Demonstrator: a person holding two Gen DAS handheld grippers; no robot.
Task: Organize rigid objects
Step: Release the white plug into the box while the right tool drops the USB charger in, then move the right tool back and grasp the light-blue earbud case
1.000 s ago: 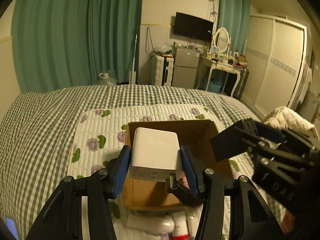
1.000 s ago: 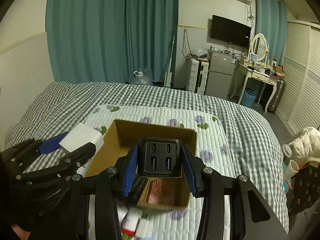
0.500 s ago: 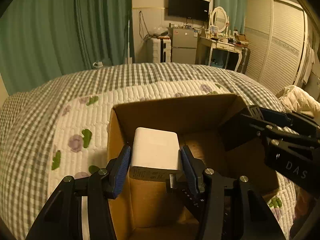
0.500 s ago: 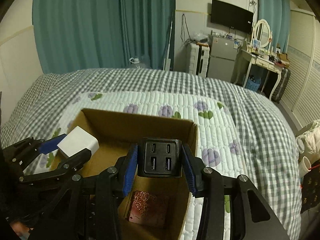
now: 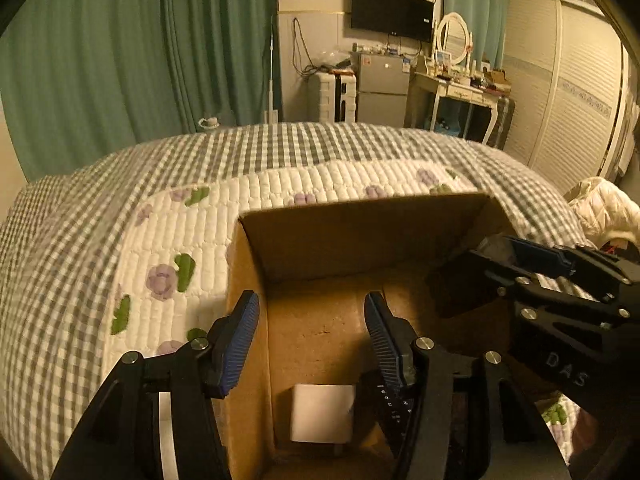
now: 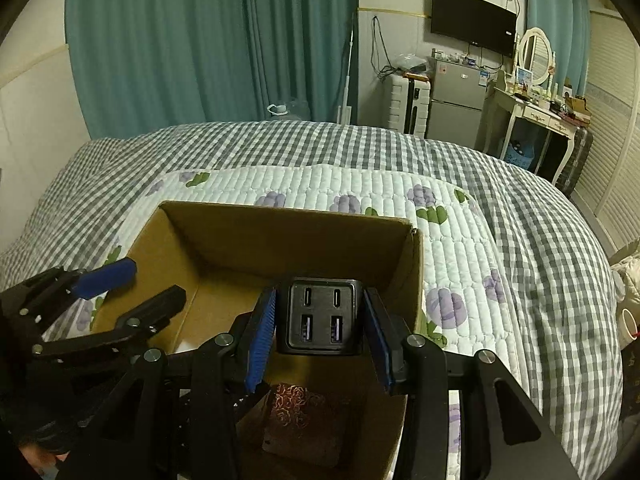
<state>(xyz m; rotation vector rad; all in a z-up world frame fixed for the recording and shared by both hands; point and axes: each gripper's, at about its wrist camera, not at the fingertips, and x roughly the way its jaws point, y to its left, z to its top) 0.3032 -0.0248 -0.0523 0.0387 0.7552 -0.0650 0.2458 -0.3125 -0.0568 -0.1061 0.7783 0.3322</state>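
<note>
Left gripper point(image 5: 312, 336) hangs over the open cardboard box point(image 5: 360, 232), jaws spread with nothing between them — the white charger block point(image 5: 322, 414) lies below on the box floor, near the left wall, so the drop on this side looks done. The spread jaws straddle the box's left wall: one blue pad outside over the quilt, the other inside.

Right gripper point(image 6: 318, 324) pinches the black multi-port USB charger point(image 6: 320, 320) by its two flat sides, port face toward the camera, held over the right half of the box, not yet down. Side grip makes sense — the faces are smooth and parallel, so the ribbed blue pads point(image 6: 262, 338) bite evenly. It seems poised for release beside the white block.

Materials: box is plain brown corrugated card, matte, top open, thin walls that would flex if bumped. White block is glossy hard plastic, squared with rounded edges. Black charger is a cube with a matte shell and four ports. A dark red card-like item with a rose pattern point(image 6: 304, 420) lies flat on the box floor under the right gripper; exact nature unclear. Box sits on a quilted floral pad point(image 6: 440, 240) over a grey checked bedspread point(image 6: 540, 240) — soft base, box may tip if pressed.
</note>
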